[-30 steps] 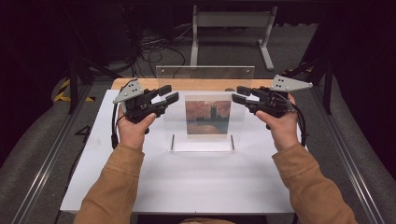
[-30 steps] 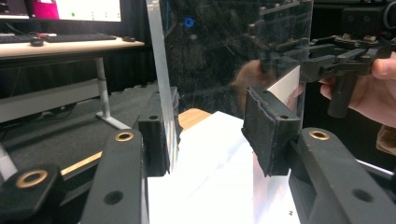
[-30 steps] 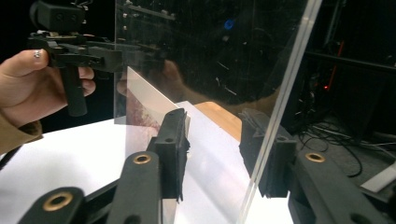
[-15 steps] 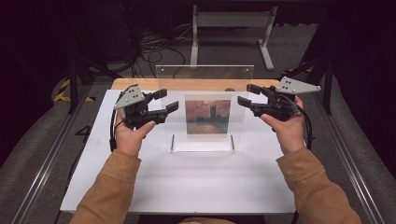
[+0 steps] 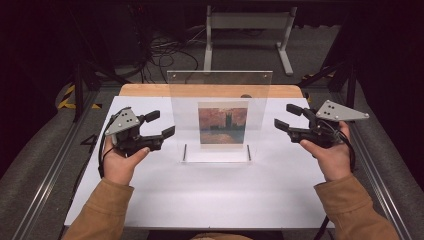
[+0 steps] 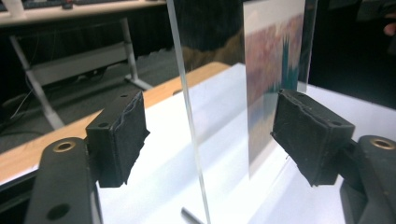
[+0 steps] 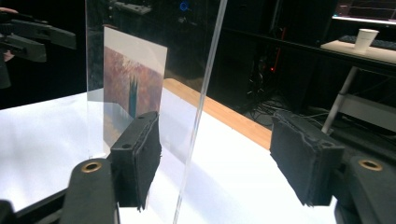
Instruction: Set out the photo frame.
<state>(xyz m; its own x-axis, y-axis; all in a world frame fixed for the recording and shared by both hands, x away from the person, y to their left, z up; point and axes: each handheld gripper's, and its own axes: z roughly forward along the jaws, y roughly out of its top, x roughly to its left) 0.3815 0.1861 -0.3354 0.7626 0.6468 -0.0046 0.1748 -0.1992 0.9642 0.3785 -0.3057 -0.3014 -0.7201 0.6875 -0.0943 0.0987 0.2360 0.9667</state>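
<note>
A clear acrylic panel stands upright mid-table with a reddish picture in it. My left gripper hovers left of the panel, apart from it, and its jaws have just been opening. In the left gripper view the panel's edge lines up with the gap of the left gripper; the pads do not touch it. My right gripper hangs right of the panel, its jaws also just opening. The panel's other edge lines up with the gap of the right gripper, untouched.
The panel rests on a white tabletop with a wooden strip along the back. A metal stand and cables lie on the floor beyond. A paper cup sits on a far desk.
Both grippers have drawn outward from the panel's side edges and a little toward me, and their jaws stand wider. The panel has stayed upright in place.
</note>
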